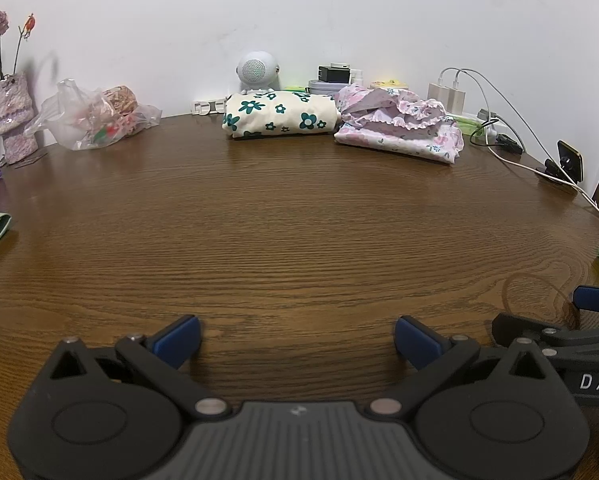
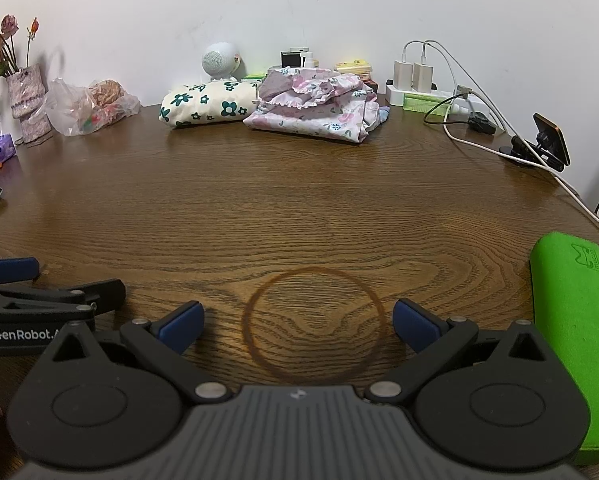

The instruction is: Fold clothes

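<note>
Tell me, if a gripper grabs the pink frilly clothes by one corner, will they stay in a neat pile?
Probably not. The pink frilly clothes are soft, loosely folded layers, so they would likely droop and unfold. They look light, so a push might crumple them or just slide them across the smooth wooden table.

two folded garments [image 2: 209, 104] [image 2: 319, 110], two tools [image 2: 297, 326] [image 1: 297, 344], two chargers [image 2: 403, 74] [image 2: 424, 77]

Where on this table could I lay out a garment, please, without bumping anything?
The broad bare wood between both grippers and the two folded garments, cream floral and pink floral, is free. The back edge is crowded: plastic bag, chargers, cables. A green case borders the right.
</note>
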{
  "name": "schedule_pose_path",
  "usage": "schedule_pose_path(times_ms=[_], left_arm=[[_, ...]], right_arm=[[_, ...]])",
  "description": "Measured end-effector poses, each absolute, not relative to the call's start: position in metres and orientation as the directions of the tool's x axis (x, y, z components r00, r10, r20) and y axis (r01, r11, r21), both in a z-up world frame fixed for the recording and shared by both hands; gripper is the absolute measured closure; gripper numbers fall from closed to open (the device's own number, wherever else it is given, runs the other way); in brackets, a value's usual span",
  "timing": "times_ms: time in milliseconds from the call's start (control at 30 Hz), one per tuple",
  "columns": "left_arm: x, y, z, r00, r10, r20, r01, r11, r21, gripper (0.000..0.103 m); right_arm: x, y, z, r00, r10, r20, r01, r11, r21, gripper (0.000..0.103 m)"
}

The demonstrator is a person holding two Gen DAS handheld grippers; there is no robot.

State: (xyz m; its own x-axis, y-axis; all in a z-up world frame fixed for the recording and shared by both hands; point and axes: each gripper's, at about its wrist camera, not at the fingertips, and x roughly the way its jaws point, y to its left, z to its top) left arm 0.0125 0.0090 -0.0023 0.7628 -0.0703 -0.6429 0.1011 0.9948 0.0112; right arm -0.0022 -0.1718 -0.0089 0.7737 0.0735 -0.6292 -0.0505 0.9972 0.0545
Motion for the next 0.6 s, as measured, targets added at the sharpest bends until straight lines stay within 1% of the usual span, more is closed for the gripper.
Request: schedule_pose_path(times_ms=[600], left_arm=[[0.0122,0.009,-0.0025,0.763,-0.07,-0.643,0.1,0.995,0.011,0.0]], right_arm=[[-0.002,-0.1703,-0.0086,0.772,0.066,-0.632,-0.049,0.998,0.044,0.0]])
